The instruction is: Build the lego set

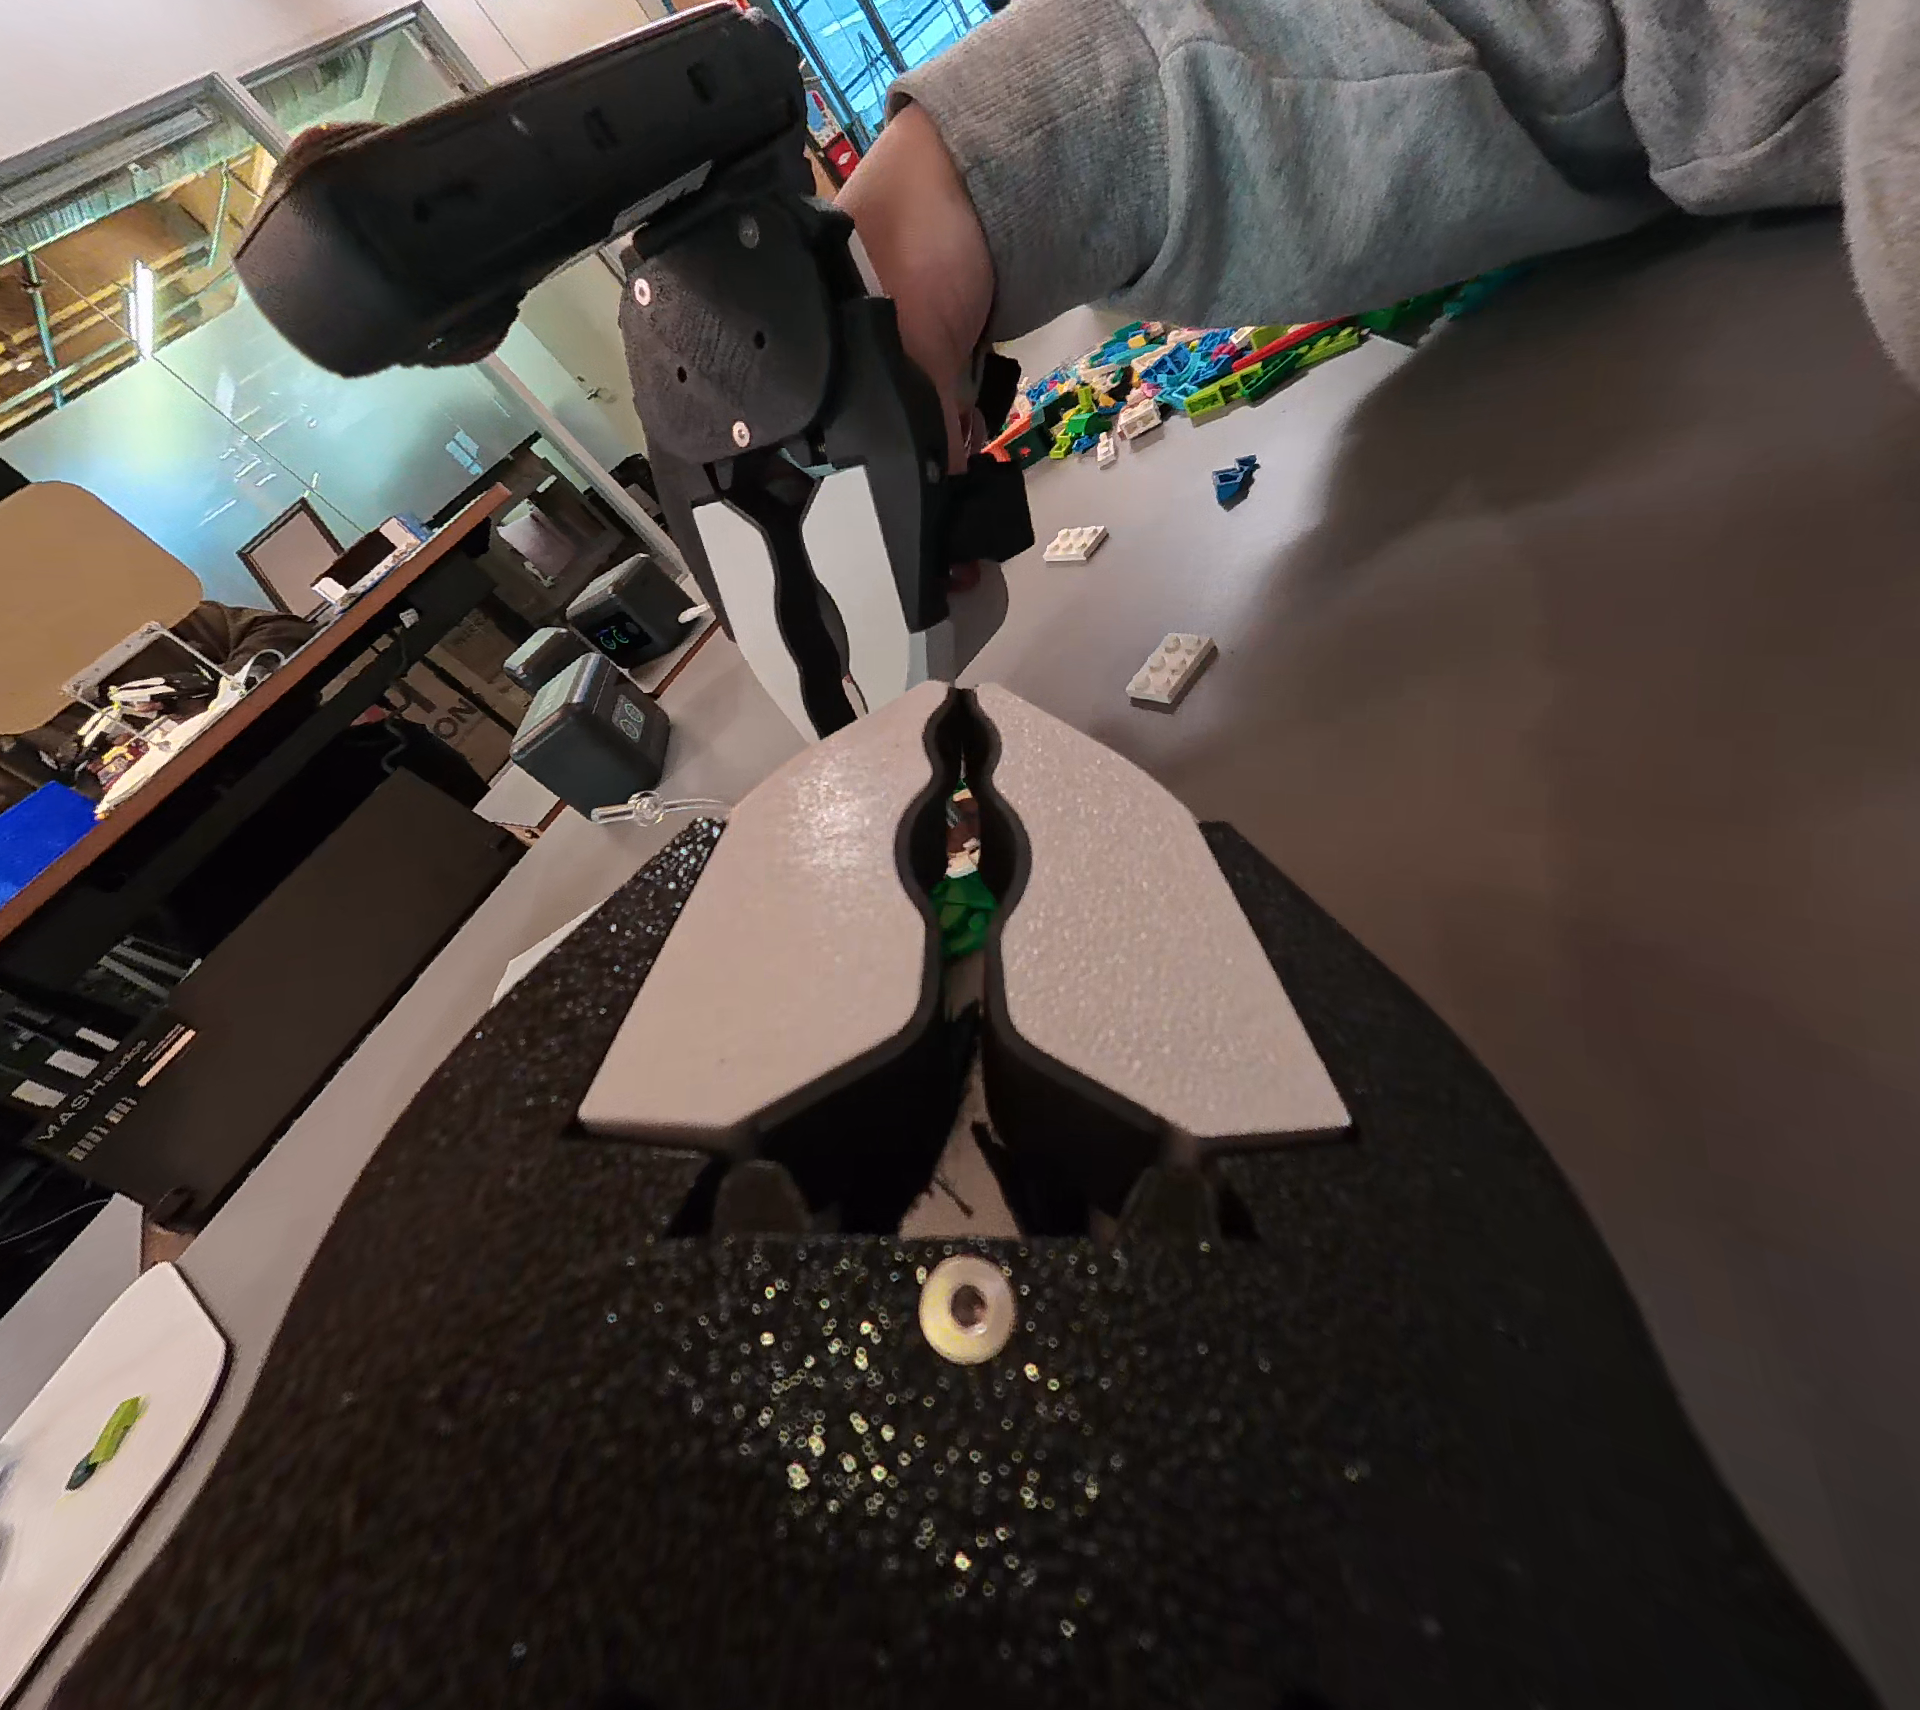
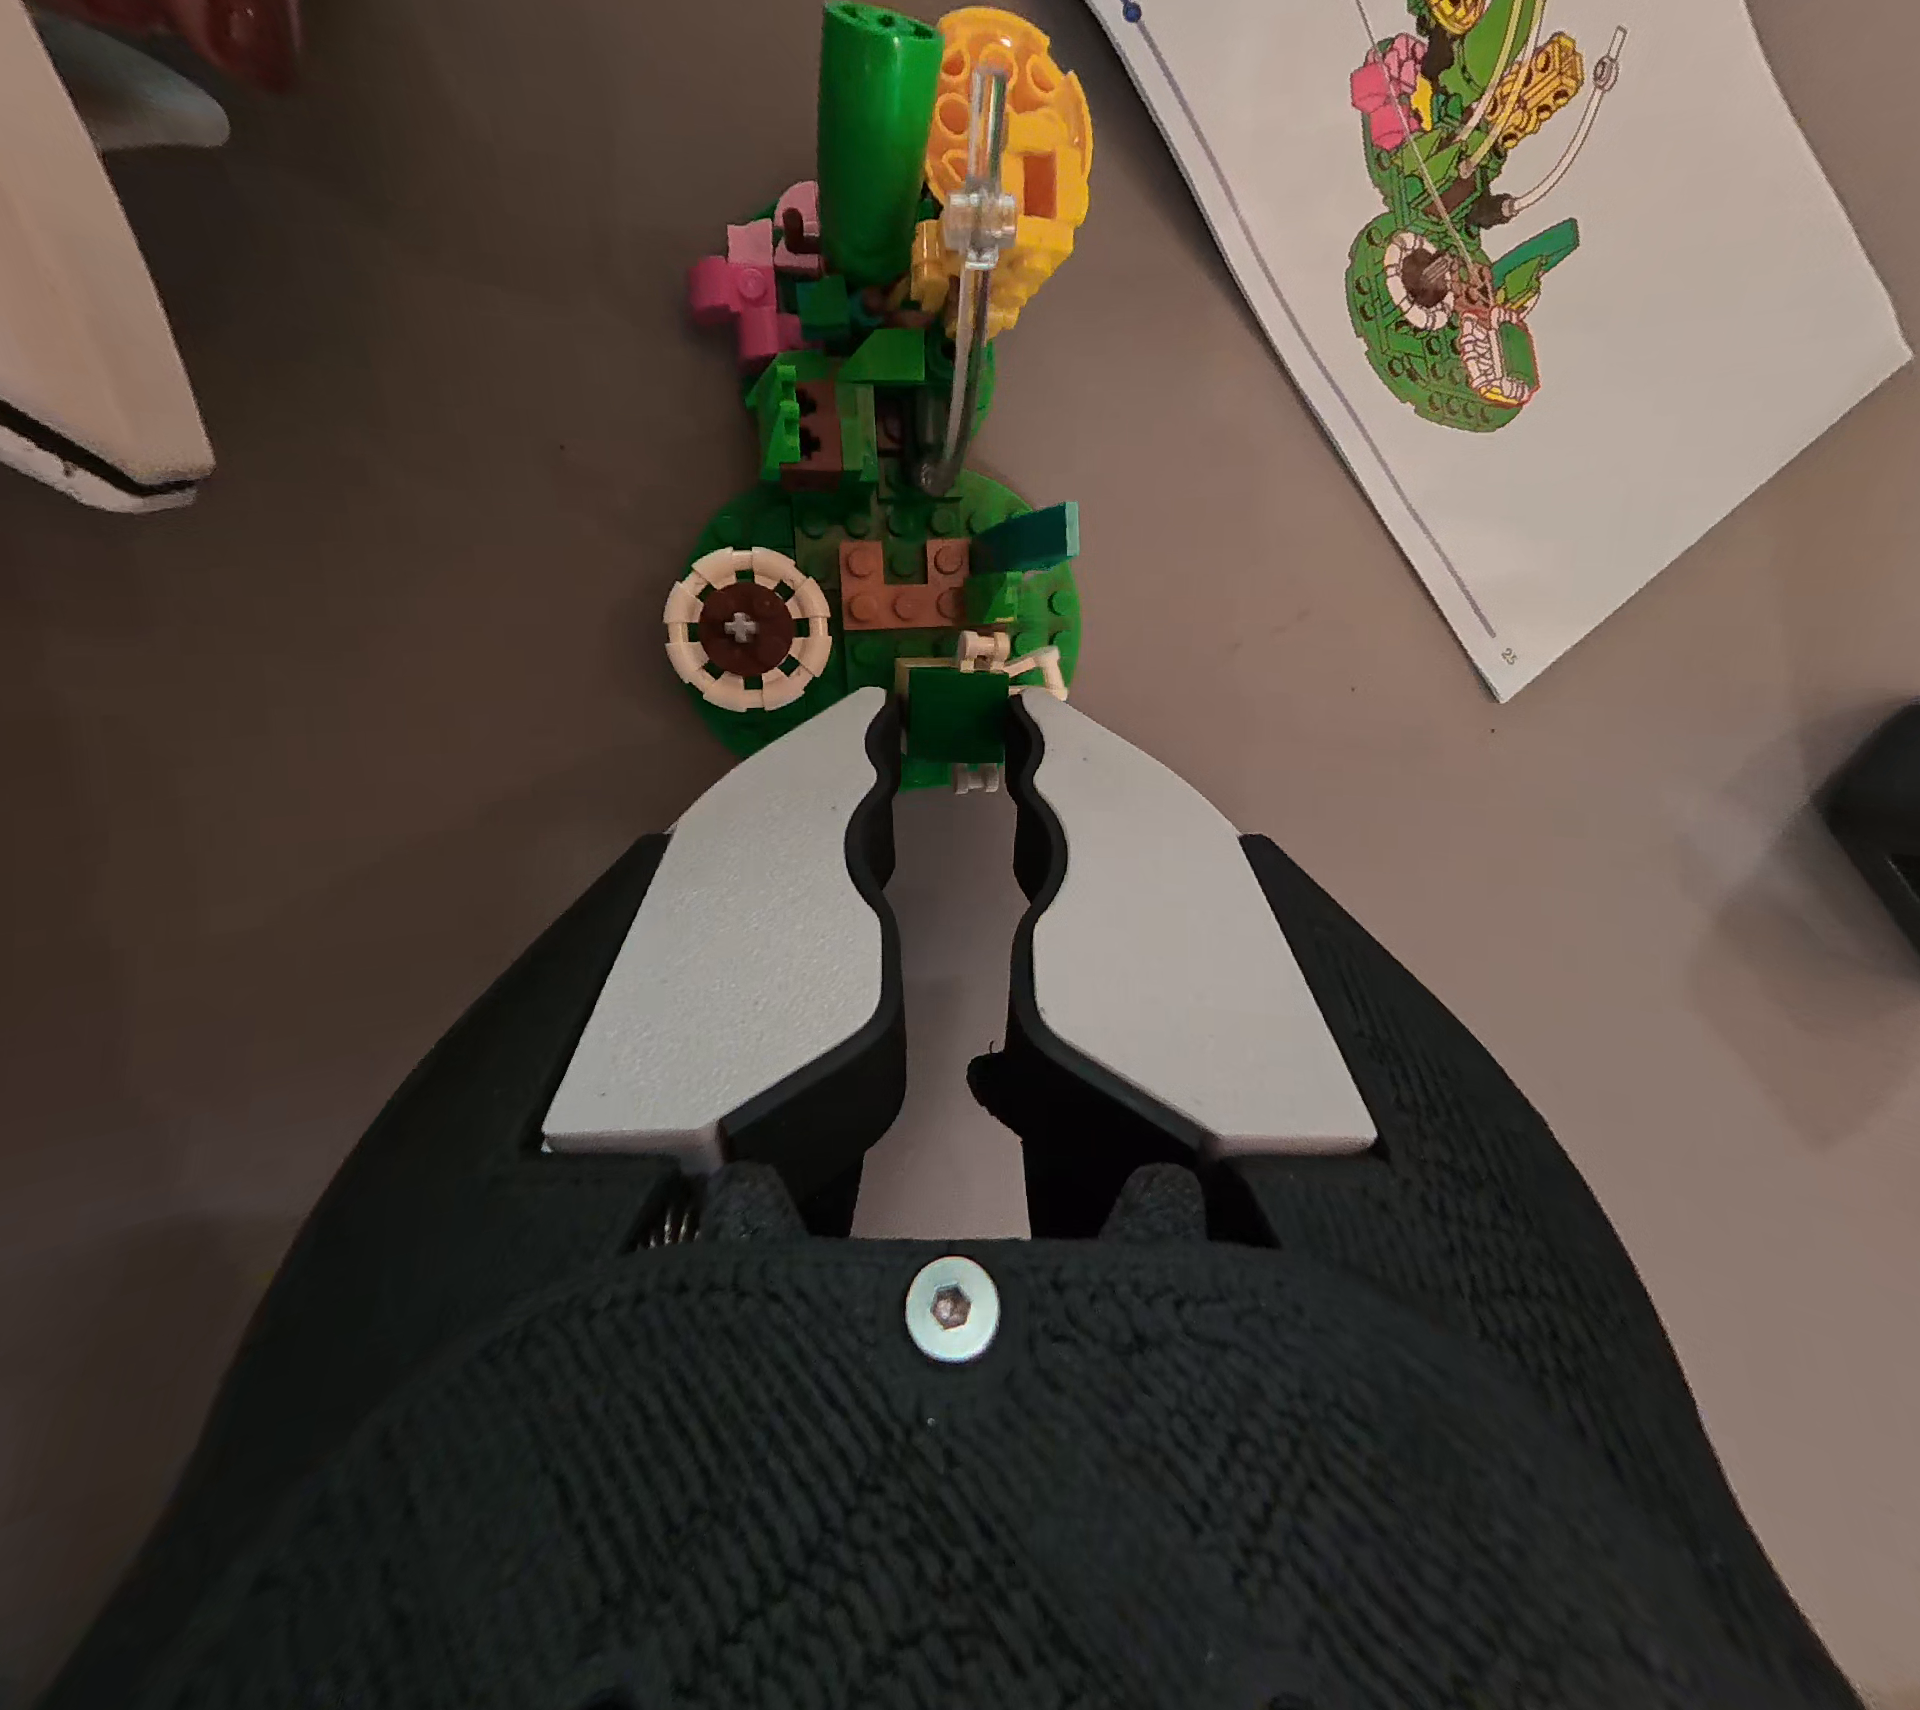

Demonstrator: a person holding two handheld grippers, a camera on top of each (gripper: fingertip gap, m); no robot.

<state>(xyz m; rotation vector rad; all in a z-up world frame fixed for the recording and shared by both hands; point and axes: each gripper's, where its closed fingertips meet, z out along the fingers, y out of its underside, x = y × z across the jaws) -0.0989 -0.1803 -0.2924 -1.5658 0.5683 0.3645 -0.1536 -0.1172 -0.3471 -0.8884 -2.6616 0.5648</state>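
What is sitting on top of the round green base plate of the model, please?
On the green base plate: a white ring around a brown disc, a brown plate, and green stems. The right gripper covers the near edge.

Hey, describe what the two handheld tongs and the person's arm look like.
Both tongs have textured black bodies, pale grey finger plates with wavy black inner pads, and a silver screw at the centre. A black camera block sits atop the right one. The arm wears a grey fleece sleeve.

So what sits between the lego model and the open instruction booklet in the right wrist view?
Nothing: only bare grey table separates the lego model from the instruction booklet, as the right wrist view shows.
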